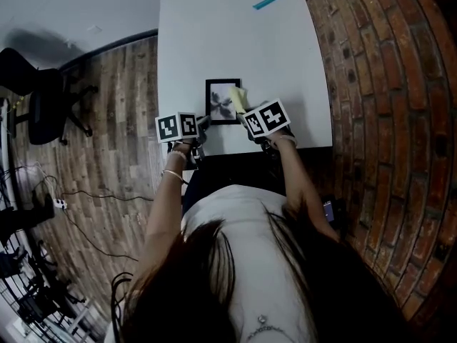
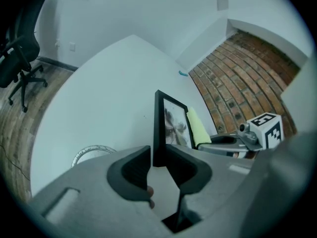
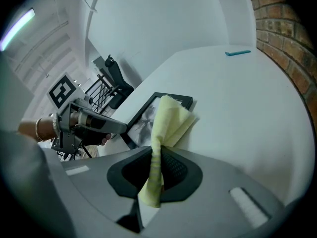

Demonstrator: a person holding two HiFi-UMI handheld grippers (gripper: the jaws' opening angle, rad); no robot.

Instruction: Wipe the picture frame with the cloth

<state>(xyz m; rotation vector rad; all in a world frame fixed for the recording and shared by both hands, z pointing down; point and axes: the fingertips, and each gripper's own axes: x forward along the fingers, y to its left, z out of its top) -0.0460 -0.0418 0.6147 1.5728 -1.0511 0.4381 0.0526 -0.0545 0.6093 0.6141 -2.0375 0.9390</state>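
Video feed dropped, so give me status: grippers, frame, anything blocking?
Left gripper shut on picture frame edge. Right gripper shut on yellow cloth, over frame's right side. Nothing in the way on table.

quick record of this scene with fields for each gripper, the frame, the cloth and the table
left gripper: jaws closed on the near edge of the black picture frame
right gripper: shut on the pale yellow cloth
cloth position: free end lies over the frame's right part
surface: white table
also on table: small teal strip at the far end
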